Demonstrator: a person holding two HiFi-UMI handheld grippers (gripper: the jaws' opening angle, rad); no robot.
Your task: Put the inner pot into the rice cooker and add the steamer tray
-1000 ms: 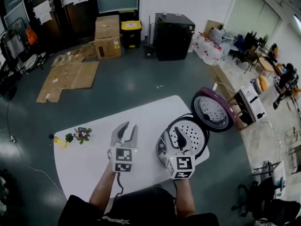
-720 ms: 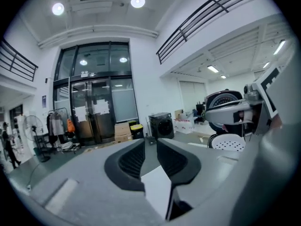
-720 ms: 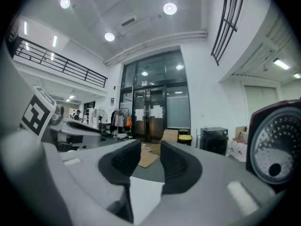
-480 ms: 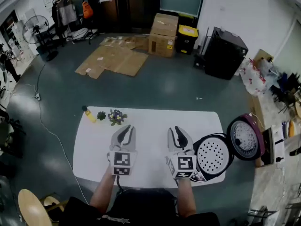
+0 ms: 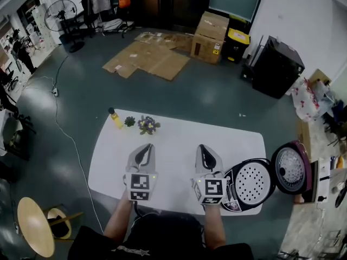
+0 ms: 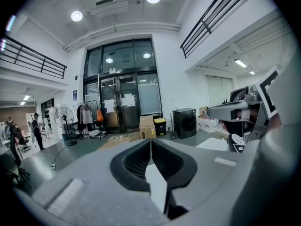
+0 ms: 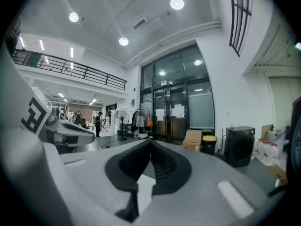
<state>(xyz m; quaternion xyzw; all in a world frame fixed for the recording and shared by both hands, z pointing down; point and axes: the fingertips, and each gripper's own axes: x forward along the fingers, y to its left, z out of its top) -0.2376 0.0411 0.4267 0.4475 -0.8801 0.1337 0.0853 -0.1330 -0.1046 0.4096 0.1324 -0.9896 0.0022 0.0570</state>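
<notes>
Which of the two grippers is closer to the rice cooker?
The right gripper: it is directly beside the open rice cooker, while the left gripper is beyond it, farther away.

I see a white worktop (image 5: 173, 137) on a grey-green floor (image 5: 81, 102). At its far left corner stand a small yellow bottle (image 5: 115, 118), a little green plant (image 5: 129, 121) just beside it, and a small bunch of flowers (image 5: 147, 125). Beyond it, flattened cardboard (image 5: 149, 61) lies on the floor. Cardboard boxes (image 5: 210, 30), a yellow-lidded bin (image 5: 238, 43) and a black appliance (image 5: 276, 66) (round-doored, seen from the left tool's camera) stand near the wall. A standing fan (image 5: 62, 15) is far left, and a round wooden stool (image 5: 35, 233) is near left.
</notes>
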